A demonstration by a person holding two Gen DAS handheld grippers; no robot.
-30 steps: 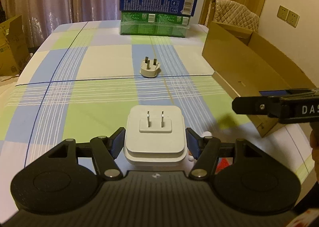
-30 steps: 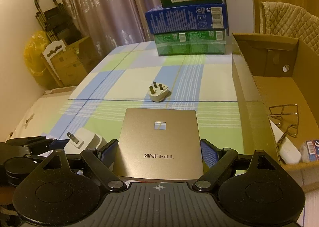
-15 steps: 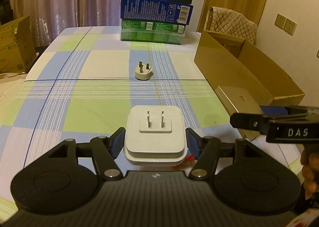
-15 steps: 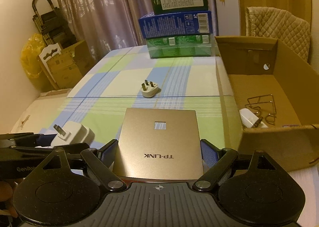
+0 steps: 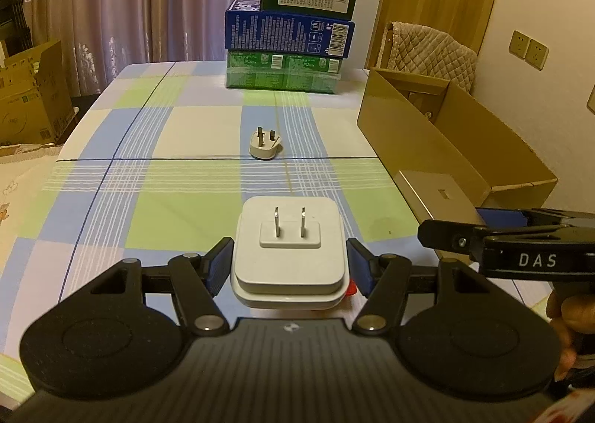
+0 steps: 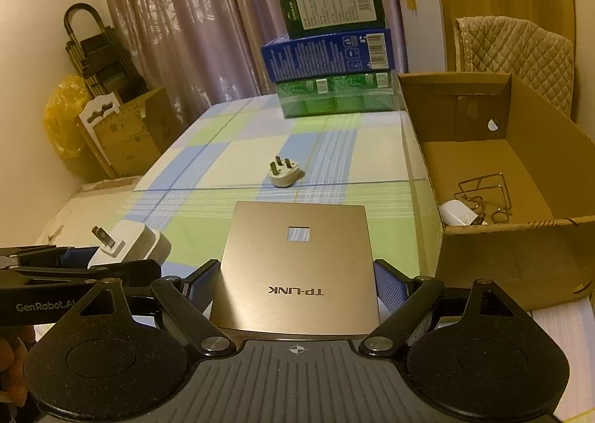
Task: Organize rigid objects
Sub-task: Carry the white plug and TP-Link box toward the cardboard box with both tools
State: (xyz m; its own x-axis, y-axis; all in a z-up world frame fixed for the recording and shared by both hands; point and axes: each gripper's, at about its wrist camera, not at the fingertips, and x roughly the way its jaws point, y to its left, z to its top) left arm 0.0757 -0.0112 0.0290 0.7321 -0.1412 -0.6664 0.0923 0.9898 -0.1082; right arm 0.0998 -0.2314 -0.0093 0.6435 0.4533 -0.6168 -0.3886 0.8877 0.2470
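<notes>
My left gripper (image 5: 289, 266) is shut on a white square power adapter (image 5: 290, 248), its two flat prongs facing up; the same adapter (image 6: 128, 242) shows at the left of the right wrist view. My right gripper (image 6: 295, 283) is shut on a flat gold TP-LINK panel (image 6: 295, 263), whose far end (image 5: 438, 194) shows in the left wrist view. Both are held above the checked tablecloth (image 5: 178, 177). A small white three-pin plug (image 5: 264, 145) (image 6: 283, 174) lies on the cloth further off. An open cardboard box (image 6: 520, 244) (image 5: 457, 133) stands to the right.
Inside the box lie a white charger (image 6: 458, 212) and wire pieces (image 6: 483, 192). Three stacked cartons (image 5: 293, 43) (image 6: 331, 47) stand at the table's far edge. A quilted chair back (image 5: 431, 51) is behind the box. Cardboard boxes (image 5: 29, 103) sit on the floor at left.
Both grippers have risen and pulled back with their loads; the table and box look further away and lower, and more of the box's inside shows in the right wrist view.
</notes>
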